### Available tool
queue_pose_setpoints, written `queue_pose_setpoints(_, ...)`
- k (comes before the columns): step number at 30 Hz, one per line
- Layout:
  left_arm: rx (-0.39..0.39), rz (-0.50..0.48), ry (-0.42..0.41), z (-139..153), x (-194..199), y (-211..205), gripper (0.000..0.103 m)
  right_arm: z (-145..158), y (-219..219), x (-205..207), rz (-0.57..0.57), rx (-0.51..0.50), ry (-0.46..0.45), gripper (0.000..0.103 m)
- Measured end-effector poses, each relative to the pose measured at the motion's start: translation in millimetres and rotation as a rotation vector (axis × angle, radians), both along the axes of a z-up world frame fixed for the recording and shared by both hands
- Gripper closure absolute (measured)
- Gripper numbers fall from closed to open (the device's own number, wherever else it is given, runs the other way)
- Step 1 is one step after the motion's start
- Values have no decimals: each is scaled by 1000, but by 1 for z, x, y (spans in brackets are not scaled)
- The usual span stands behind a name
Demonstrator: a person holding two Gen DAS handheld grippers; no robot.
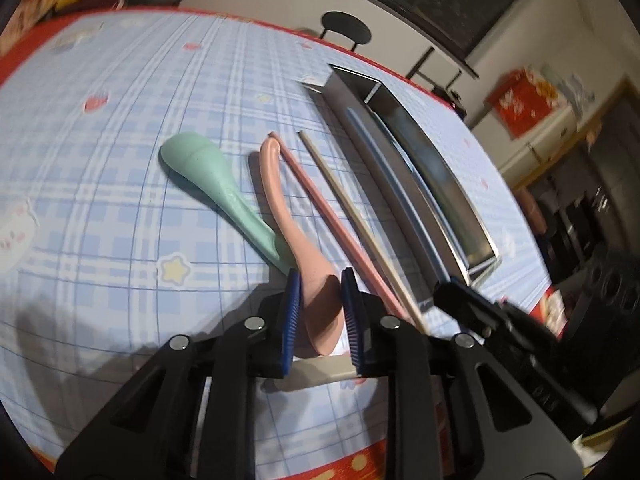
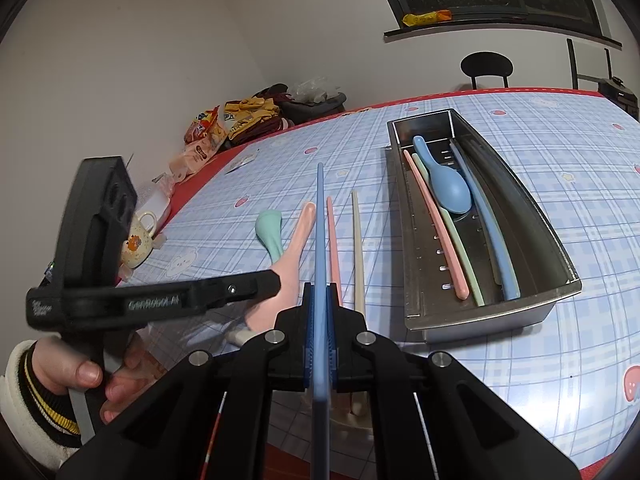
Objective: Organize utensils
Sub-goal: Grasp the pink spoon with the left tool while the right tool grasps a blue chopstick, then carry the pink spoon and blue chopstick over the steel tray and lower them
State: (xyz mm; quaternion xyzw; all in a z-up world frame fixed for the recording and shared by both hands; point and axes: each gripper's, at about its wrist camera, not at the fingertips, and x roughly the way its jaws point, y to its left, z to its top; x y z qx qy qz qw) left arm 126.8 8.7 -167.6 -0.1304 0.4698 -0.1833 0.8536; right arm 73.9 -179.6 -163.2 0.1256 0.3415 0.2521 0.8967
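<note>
Through the left wrist camera we see our left gripper (image 1: 320, 312) with its blue pads on either side of the bowl of the pink spoon (image 1: 298, 236); the pads look to touch it, though we cannot be sure the grip is firm. The spoon's handle runs away toward 11 o'clock. A mint spoon (image 1: 212, 184) lies just beside it at 10 o'clock, and a pink chopstick (image 1: 328, 216) and a beige chopstick (image 1: 352, 216) lie parallel toward 1 o'clock, with the steel tray (image 1: 424, 184) beyond them at 2 o'clock, its long axis roughly matching theirs. From the right wrist camera, our right gripper (image 2: 319, 336) is clamped on a blue chopstick (image 2: 319, 240) pointing to 12 o'clock; the tray (image 2: 556, 240) sits at 1 to 2 o'clock, nearer this hand, so we judge the stick needs a swing rightward to line up. Counting here: in the tray one blue spoon (image 2: 448, 188) and three sticks, pink, green and blue; on the checked tablecloth (image 2: 540, 360) two spoons and two chopsticks.
</note>
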Motion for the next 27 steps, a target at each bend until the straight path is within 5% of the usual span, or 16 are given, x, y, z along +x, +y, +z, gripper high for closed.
queue_pose_setpoints(4, 61, -55, -37, 6, -6, -15, 82, 1, 0, 0, -4, 2, 0, 96)
queue_pose_setpoints(13, 38, -82, 10, -11, -3, -14, 82, 0, 0, 1, -1, 6, 2, 96)
queue_pose_setpoints(27, -148, 1, -23, -11, -12, 28, 89, 0, -1, -2, -4, 17, -3, 97)
